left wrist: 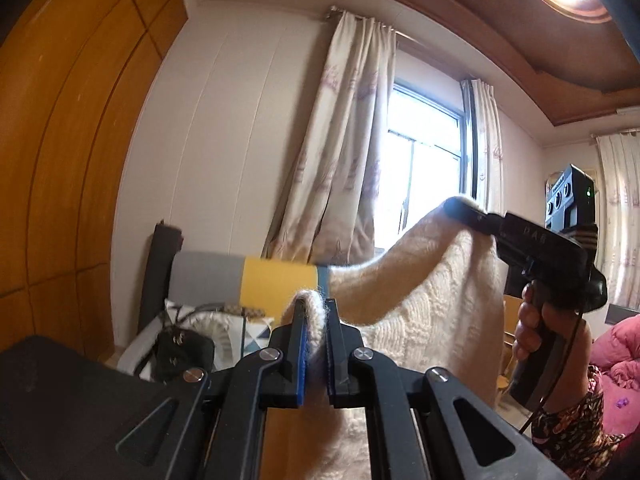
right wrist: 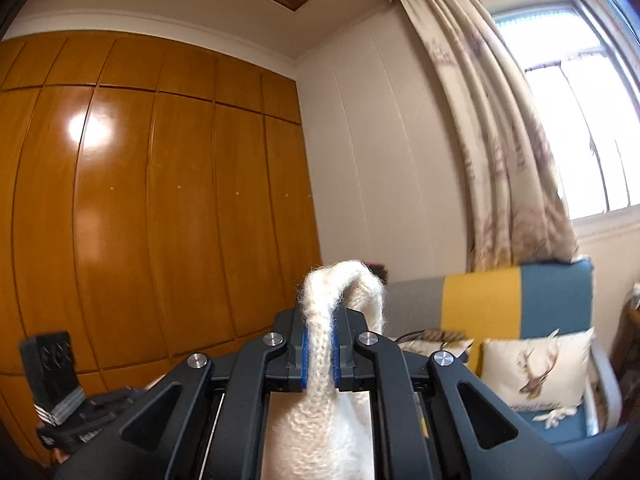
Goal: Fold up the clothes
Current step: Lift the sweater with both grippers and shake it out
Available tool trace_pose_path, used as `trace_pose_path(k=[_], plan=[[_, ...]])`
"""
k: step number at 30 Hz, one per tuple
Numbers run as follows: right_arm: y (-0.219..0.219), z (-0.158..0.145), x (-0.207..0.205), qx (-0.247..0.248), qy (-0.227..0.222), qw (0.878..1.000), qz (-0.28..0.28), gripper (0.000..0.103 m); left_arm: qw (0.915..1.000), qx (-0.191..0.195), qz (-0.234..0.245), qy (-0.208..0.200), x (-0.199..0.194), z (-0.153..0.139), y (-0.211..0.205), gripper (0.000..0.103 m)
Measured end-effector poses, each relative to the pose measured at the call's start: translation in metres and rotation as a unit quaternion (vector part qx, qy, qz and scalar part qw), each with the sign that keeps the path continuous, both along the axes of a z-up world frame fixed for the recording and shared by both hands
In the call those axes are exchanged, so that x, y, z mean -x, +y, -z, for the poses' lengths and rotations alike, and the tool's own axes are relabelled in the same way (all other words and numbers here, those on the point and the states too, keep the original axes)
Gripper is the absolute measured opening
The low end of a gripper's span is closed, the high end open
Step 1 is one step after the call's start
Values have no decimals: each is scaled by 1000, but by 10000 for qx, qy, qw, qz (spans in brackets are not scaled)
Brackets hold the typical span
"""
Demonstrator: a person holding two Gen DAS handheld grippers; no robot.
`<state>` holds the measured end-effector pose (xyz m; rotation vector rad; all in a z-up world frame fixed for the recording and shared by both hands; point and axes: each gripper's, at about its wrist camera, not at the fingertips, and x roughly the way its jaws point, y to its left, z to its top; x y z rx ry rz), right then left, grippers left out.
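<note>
A cream knitted sweater [left wrist: 432, 304] hangs in the air between my two grippers. My left gripper [left wrist: 316, 312] is shut on its ribbed edge, which bulges out above the blue pads. My right gripper [left wrist: 460, 210] shows in the left wrist view, up and to the right, shut on another part of the edge, with the fabric draping down from it. In the right wrist view the right gripper [right wrist: 320, 320] is shut on a ribbed strip of the sweater [right wrist: 320, 360] that loops over the fingertips. The sweater's lower part is hidden.
A wooden wardrobe [right wrist: 140, 220] covers the left wall. A sofa [right wrist: 552, 300] in grey, yellow and blue with a deer cushion [right wrist: 536, 368] stands under the curtained window [left wrist: 424, 152]. A black bag [left wrist: 184, 352] lies on it. Pink bedding [left wrist: 616, 356] is at the right.
</note>
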<state>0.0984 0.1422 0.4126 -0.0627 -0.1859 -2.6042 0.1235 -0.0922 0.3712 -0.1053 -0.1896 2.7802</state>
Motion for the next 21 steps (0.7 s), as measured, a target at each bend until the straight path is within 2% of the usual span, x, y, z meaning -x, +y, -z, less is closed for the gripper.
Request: trace_pose_path(k=[2, 4, 5, 8, 12, 15, 18, 21], plan=[[5, 10, 6, -17, -171, 9998, 118, 8, 9998, 131, -67, -128, 12, 2, 9, 6], [10, 27, 19, -38, -532, 9983, 244, 8, 9991, 230, -80, -344, 26, 12, 18, 6], [13, 37, 26, -66, -747, 9967, 317, 8, 9983, 256, -48, -518, 35, 22, 22, 6], [29, 93, 62, -78, -1593, 9858, 534, 8, 9914, 334, -5, -1267, 81, 74, 37, 6], [49, 177, 98, -114, -2598, 9608, 960, 8, 9772, 283, 69, -2101, 125, 148, 52, 6], [67, 236, 115, -133, -3175, 9393, 1296, 8, 9682, 410, 158, -2464, 133, 196, 71, 6], [83, 277, 122, -248, -3544, 9208, 1607, 8, 9600, 560, 300, -2728, 135, 235, 93, 6], [103, 304, 130, -342, -3811, 9043, 1893, 8, 9478, 708, 568, -3058, 133, 268, 121, 6]])
